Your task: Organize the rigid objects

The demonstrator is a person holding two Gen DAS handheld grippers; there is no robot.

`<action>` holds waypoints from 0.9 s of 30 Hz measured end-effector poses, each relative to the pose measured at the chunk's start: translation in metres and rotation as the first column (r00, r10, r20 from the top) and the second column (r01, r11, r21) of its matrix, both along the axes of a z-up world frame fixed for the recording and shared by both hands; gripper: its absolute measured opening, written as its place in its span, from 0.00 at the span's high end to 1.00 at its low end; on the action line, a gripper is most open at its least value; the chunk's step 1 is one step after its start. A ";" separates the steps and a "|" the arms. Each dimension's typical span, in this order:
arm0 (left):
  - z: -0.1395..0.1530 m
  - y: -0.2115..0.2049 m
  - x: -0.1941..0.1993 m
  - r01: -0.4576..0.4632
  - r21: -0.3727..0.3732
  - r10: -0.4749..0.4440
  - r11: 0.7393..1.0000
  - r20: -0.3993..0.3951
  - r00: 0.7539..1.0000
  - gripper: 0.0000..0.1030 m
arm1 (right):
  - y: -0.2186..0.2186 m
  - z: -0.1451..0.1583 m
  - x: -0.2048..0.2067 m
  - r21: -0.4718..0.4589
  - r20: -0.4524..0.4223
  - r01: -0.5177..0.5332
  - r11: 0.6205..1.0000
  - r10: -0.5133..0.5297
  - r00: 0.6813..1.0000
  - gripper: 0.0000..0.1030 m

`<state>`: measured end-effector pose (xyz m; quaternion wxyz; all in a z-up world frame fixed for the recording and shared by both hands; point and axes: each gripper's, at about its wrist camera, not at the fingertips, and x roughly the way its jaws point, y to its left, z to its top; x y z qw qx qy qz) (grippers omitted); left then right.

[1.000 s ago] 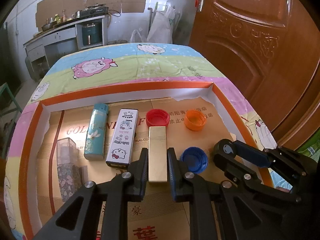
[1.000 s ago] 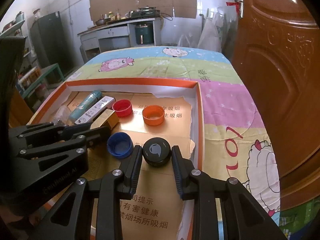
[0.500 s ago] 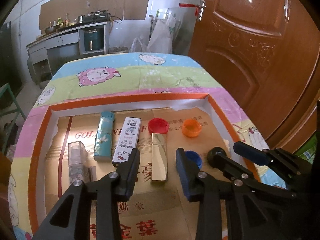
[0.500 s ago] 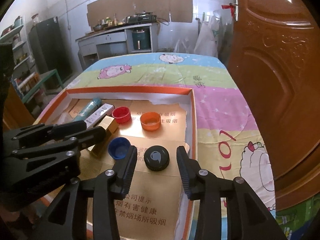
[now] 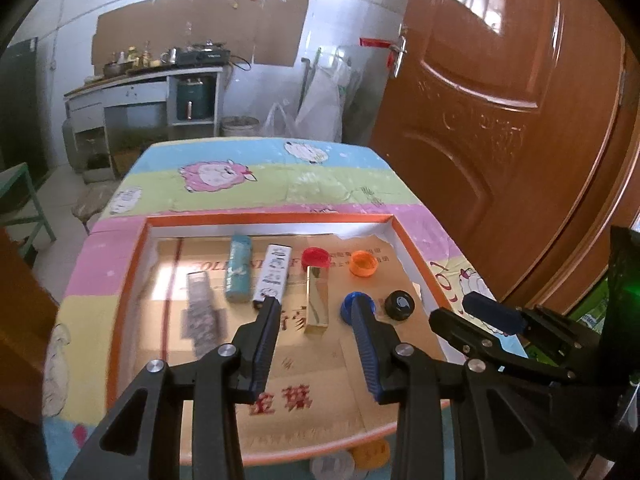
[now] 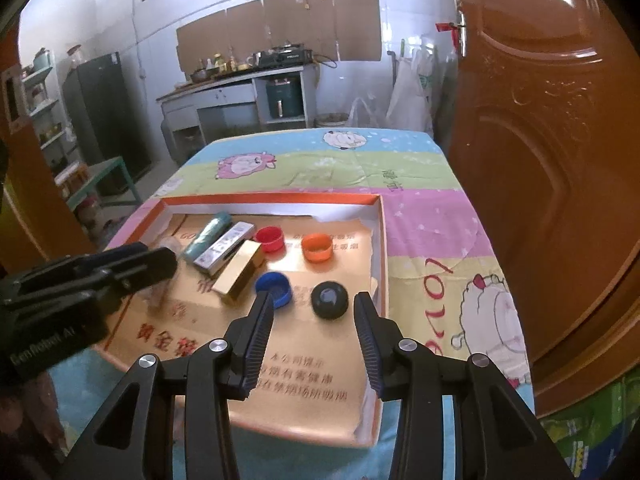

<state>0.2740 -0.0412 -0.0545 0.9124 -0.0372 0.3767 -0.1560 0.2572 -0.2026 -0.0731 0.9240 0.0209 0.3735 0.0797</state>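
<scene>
Both grippers have just let go and pulled back and up from a shallow orange-edged tray (image 5: 132, 264) on a table with a cartoon sheep cloth. The left gripper (image 5: 316, 320), which a second ago was clamped on a gold bar (image 5: 317, 300), now has its fingers spread and empty; the bar lies flat on the tray floor, just beyond them. The right gripper (image 6: 314, 314) has likewise released a black cap (image 6: 330, 299), which sits near the tray's right wall, beside a blue cap (image 6: 276, 286). Its fingers are apart with nothing between them. This suggests both placements are finished: long items sit in a row at left, caps grouped at right.

The left view shows a clear patterned lighter (image 5: 198, 304) at far left, which the left gripper hides in the right view. It also shows loose caps below the tray's near edge. The right view shows the bar's thickness and the caps' rims.
</scene>
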 end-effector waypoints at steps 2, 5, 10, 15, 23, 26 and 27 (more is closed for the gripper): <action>0.004 0.006 -0.010 -0.010 0.003 0.010 1.000 0.009 1.000 0.64 | 0.001 0.004 -0.009 0.002 0.003 0.001 1.000 -0.001 1.000 0.58; 0.009 0.014 -0.026 -0.022 0.003 0.022 1.000 0.020 1.000 0.64 | 0.003 0.010 -0.022 0.009 0.014 0.003 1.000 -0.003 1.000 0.58; 0.013 0.028 -0.052 -0.041 -0.003 0.041 0.999 0.037 0.998 0.64 | 0.006 0.017 -0.049 0.014 0.029 0.003 1.000 -0.004 1.000 0.58; 0.020 0.038 -0.077 -0.050 -0.002 0.050 0.999 0.067 0.997 0.64 | 0.012 0.023 -0.071 0.007 0.042 0.000 1.000 0.000 0.999 0.57; 0.025 0.048 -0.109 -0.083 0.011 0.081 0.997 0.096 0.992 0.64 | 0.023 0.035 -0.103 -0.014 0.069 -0.013 1.000 0.014 0.998 0.52; 0.025 0.050 -0.121 -0.102 0.029 0.098 0.994 0.108 0.989 0.63 | 0.027 0.037 -0.115 -0.019 0.077 -0.018 1.000 0.019 0.997 0.51; 0.024 0.050 -0.125 -0.108 0.037 0.104 0.993 0.112 0.988 0.62 | 0.029 0.038 -0.118 -0.018 0.077 -0.021 1.000 0.022 0.997 0.51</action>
